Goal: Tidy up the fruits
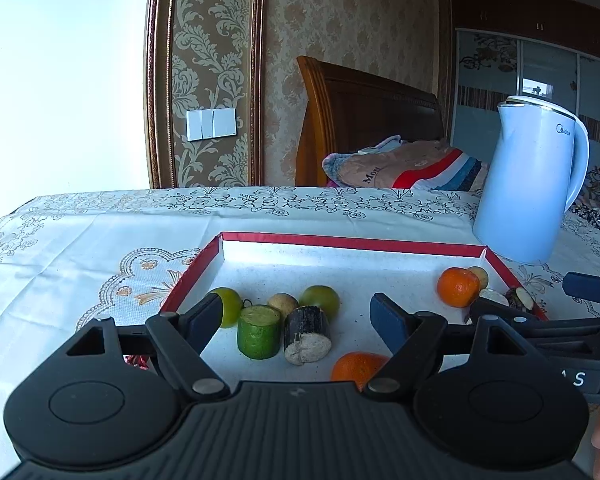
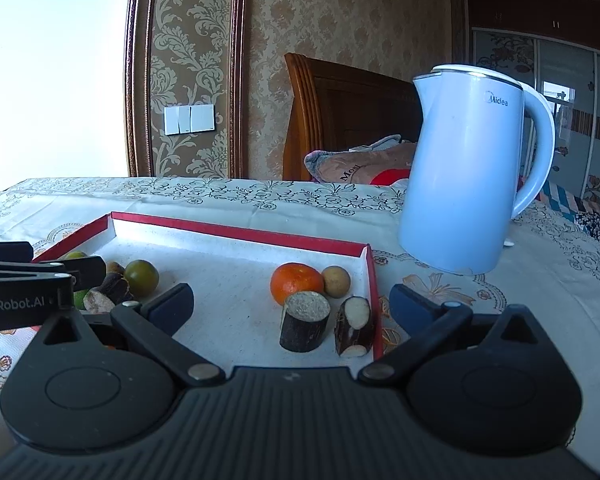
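While both your claws hang apart and empty | left claw (image 1: pixel 300 312): limes, cane ahead | right claw (image 2: pixel 290 302): tangerine (image 2: pixel 296 283), cane ahead | sorting in tray (image 2: pixel 236 233) looks unfinished

we are losing the near orange (image 1: pixel 358 364) behind our left claw's (image 1: pixel 298 314) right finger, only its top showing. our left finger is covering half of a green lime (image 1: pixel 230 306). off to our right, the other claw's arm is hiding most of two dark cane pieces (image 1: pixel 516 298). in the right wrist view, the left claw's arm is masking the fruits (image 2: pixel 104 290) left of our right claw (image 2: pixel 292 308), and we are not making out how many are lying there.
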`<state>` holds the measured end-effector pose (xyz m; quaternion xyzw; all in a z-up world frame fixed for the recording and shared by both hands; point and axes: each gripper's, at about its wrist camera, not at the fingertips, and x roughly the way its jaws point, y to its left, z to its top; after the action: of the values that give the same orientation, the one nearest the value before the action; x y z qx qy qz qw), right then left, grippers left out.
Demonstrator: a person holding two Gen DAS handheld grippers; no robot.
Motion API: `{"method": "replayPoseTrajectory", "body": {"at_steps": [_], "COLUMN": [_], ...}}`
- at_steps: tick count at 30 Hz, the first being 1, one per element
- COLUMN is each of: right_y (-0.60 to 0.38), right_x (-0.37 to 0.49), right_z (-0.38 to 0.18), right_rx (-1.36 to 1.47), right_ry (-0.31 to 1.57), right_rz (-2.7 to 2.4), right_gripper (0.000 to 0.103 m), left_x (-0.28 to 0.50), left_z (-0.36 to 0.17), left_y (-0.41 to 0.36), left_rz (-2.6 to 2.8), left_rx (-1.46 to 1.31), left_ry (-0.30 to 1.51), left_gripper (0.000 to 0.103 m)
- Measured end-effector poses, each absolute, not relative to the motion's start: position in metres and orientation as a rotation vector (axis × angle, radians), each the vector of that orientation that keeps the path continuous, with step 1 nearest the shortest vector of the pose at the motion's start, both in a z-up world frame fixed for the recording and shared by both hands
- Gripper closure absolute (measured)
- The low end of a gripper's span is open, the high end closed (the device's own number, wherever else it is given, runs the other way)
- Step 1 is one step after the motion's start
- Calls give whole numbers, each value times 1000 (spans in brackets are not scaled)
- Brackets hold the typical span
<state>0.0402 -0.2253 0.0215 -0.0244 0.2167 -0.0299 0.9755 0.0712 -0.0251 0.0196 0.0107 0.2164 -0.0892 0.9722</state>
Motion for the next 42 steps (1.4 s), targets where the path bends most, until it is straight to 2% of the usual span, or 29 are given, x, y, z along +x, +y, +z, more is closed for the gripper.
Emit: {"method": "replayPoseTrajectory", "body": {"at_steps": [22,42], "right_y": [-234,-238], "right_x": [-13,-6], "right_z": [14,9], "right_rx": [54,83], "right_ry": [481,528], "right_rz": [0,-12], "right_gripper": [0,0], "left_x": [16,14], "left_z": [10,9], "left_y": [-15,-20], "left_rz": [-190,-165], "left_rx": [35,69], "left_ry": [447,439], "left_gripper": [21,19]}}
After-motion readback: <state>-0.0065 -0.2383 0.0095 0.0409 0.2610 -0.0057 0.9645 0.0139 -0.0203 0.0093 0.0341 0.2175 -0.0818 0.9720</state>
